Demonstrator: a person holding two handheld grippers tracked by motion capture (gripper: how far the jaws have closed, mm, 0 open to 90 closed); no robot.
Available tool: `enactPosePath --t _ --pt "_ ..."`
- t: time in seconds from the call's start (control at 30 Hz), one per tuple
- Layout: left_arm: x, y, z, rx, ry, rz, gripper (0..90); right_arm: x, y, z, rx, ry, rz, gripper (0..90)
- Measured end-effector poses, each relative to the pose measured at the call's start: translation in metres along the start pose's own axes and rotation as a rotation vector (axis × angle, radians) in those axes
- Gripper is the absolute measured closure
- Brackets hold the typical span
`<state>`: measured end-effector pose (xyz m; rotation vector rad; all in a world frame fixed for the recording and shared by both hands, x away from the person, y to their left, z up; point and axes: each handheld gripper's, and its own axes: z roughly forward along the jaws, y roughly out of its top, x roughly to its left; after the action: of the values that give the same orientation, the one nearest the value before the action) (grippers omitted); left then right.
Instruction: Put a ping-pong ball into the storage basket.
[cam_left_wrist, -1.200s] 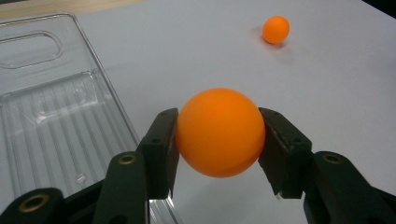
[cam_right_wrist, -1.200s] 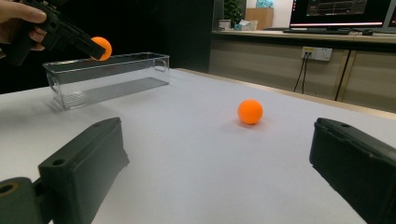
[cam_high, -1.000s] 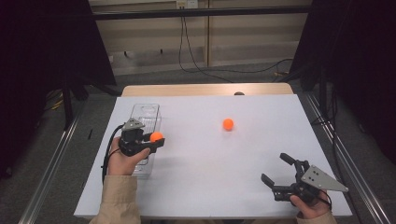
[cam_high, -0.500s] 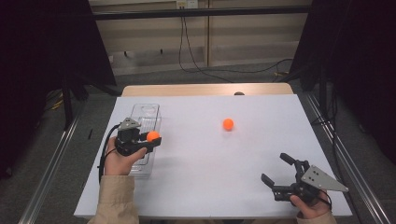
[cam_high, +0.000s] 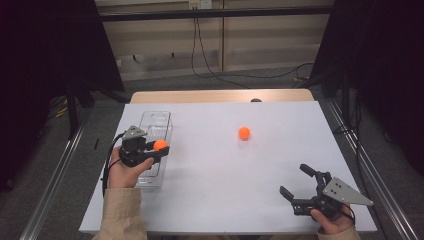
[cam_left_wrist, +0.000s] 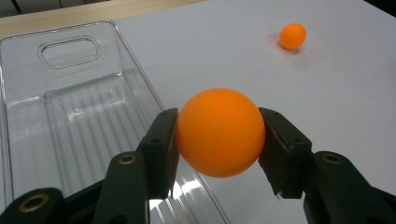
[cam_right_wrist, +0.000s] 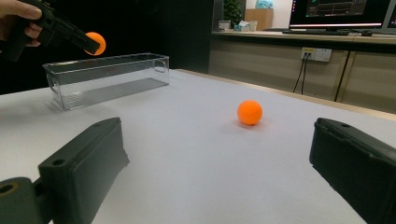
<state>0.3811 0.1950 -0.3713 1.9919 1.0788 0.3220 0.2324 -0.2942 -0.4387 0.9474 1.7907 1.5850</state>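
In the high view, an orange ball (cam_high: 160, 145) is clamped between the jaws of the left gripper (cam_high: 159, 148) at the left of the frame, level with the right-hand long wall of the clear plastic bin (cam_high: 161, 118). In the left gripper view the held ball (cam_left_wrist: 220, 132) is seen pressed on both sides by the black pads, and the bin (cam_left_wrist: 70, 60) is spread out to the left of it and below, with its rim passing just under the ball. The bin's long axis is seen to run from the lower part of the high view toward the top, so the drop is judged to turn on a short sideways shift toward the left of the frame, over the open bin, before the jaws are let go.

A second orange ball (cam_high: 244, 132) is left on the white table (cam_high: 280, 115) near the middle of the high view, well apart from both tools. The right gripper (cam_high: 300, 184) is held at the lower right with its jaws spread wide and nothing between them; in the right gripper view the loose ball (cam_right_wrist: 250, 112) is seen straight ahead between the jaws but far off. The right hand is judged the nearer one for that ball.
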Motion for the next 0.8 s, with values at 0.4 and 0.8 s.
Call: enactPosePath --t 0.4,0.8 --pt "0.007 -0.002 -0.006 -0.012 0.030 -0.009 50.6 0.000 0.000 0.000 -0.002 0.000 -0.001 2.7" --pt "0.012 -0.004 -0.009 -0.012 0.054 -0.005 50.6 0.000 0.000 0.000 -0.002 0.000 0.000 2.7"
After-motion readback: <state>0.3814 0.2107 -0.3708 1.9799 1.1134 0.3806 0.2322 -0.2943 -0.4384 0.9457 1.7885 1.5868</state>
